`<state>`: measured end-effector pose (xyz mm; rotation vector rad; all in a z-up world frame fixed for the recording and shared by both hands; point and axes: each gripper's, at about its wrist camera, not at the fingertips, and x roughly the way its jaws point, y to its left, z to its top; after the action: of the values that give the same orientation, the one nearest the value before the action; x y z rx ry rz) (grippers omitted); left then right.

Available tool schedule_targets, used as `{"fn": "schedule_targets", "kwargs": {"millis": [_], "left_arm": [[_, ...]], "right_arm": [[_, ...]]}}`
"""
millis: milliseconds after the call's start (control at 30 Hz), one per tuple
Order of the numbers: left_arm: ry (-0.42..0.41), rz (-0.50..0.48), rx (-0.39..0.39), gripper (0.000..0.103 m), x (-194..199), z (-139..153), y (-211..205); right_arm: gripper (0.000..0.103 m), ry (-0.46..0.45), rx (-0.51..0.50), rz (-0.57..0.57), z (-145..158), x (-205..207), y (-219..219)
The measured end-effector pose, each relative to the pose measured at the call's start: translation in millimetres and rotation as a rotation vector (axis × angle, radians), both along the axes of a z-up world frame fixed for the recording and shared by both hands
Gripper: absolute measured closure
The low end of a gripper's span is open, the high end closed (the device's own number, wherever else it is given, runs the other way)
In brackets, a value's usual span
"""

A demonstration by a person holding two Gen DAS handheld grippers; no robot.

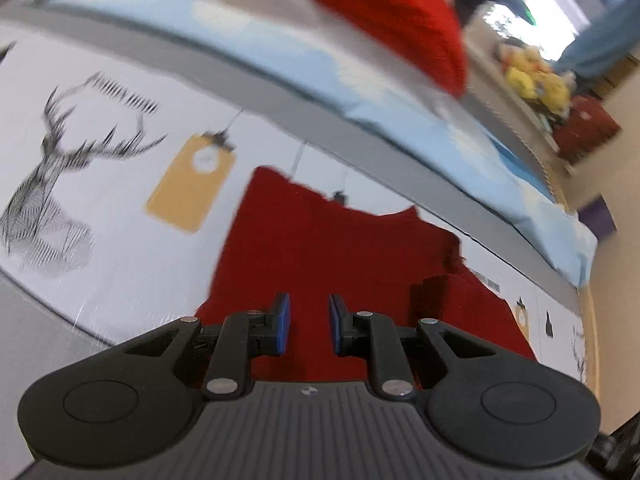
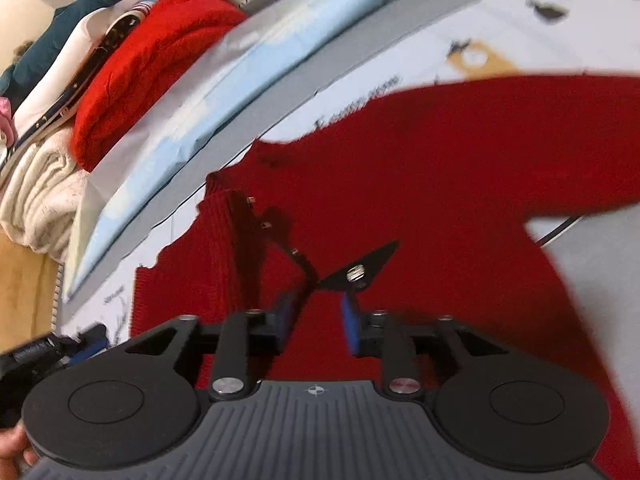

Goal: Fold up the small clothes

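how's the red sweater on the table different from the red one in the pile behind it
The red sweater on the table lies spread out flat; the red sweater in the pile is folded into a thick bundle. The first lies alone on the printed cloth, under both grippers; the second sits among other folded clothes. Both are red knit.

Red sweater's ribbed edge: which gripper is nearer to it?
Right. The right gripper hovers beside the ribbed edge; the left gripper is over the red sweater middle.
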<state>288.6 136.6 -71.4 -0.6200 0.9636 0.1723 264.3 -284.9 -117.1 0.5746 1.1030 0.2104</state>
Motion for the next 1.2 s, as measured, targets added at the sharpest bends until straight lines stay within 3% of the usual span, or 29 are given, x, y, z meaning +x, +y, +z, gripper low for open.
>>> {"fn": "schedule_targets", "kwargs": {"millis": [100, 267, 367, 533, 600, 633, 667, 700, 767, 933, 967, 1033, 1100, 1200], "left_arm": [[0.039, 0.03, -0.038, 0.082, 2.8, -8.3, 13.2], [0.053, 0.041, -0.071, 0.08, -7.4, -3.9, 23.8], [0.056, 0.046, -0.09, 0.08, -7.4, -3.8, 30.0], [0.056, 0.051, -0.103, 0.08, -10.2, 0.7, 43.8], [0.057, 0.06, -0.103, 0.08, -10.9, 2.2, 49.0], [0.059, 0.065, -0.104, 0.08, -10.9, 2.1, 51.9], [0.059, 0.068, -0.106, 0.08, -11.2, 2.7, 53.2], [0.059, 0.068, -0.107, 0.08, -11.2, 2.9, 54.0], [0.061, 0.063, -0.104, 0.08, -10.8, 3.2, 53.5], [0.064, 0.04, -0.091, 0.08, -9.7, 1.7, 46.1], [0.069, 0.033, -0.085, 0.08, -9.1, 0.1, 44.0], [0.082, 0.018, -0.074, 0.08, -7.6, -3.9, 39.4], [0.094, 0.003, -0.063, 0.08, -6.3, -8.0, 34.4], [0.106, -0.023, -0.044, 0.08, -4.5, -14.6, 26.4]], "right_arm": [[0.061, 0.024, 0.08, 0.003, -8.8, 6.5, 16.7], [0.052, -0.015, 0.051, 0.072, -8.6, 15.3, 58.9], [0.05, -0.046, -0.016, 0.149, -10.9, 18.3, 92.4], [0.046, -0.098, -0.226, 0.314, -24.5, 15.1, 140.0], [0.049, -0.127, -0.346, 0.359, -29.6, 10.9, 152.9], [0.056, -0.14, -0.383, 0.372, -30.6, 9.8, 155.8], [0.076, -0.157, -0.4, 0.373, -29.9, 9.0, 155.9], [0.084, -0.168, -0.383, 0.363, -27.6, 8.9, 153.7], [0.087, -0.208, -0.346, 0.295, -16.0, 8.0, 144.4], [0.088, -0.497, -0.251, 0.05, 33.7, -12.8, 99.2], [0.088, -0.488, -0.258, -0.003, 32.9, -13.0, 90.1], [0.087, -0.349, -0.255, -0.078, 15.0, -4.6, 67.4], [0.084, -0.162, -0.185, -0.173, -12.3, 4.1, 38.4], [0.076, -0.025, -0.069, -0.26, -36.2, 9.8, 6.0]]}}
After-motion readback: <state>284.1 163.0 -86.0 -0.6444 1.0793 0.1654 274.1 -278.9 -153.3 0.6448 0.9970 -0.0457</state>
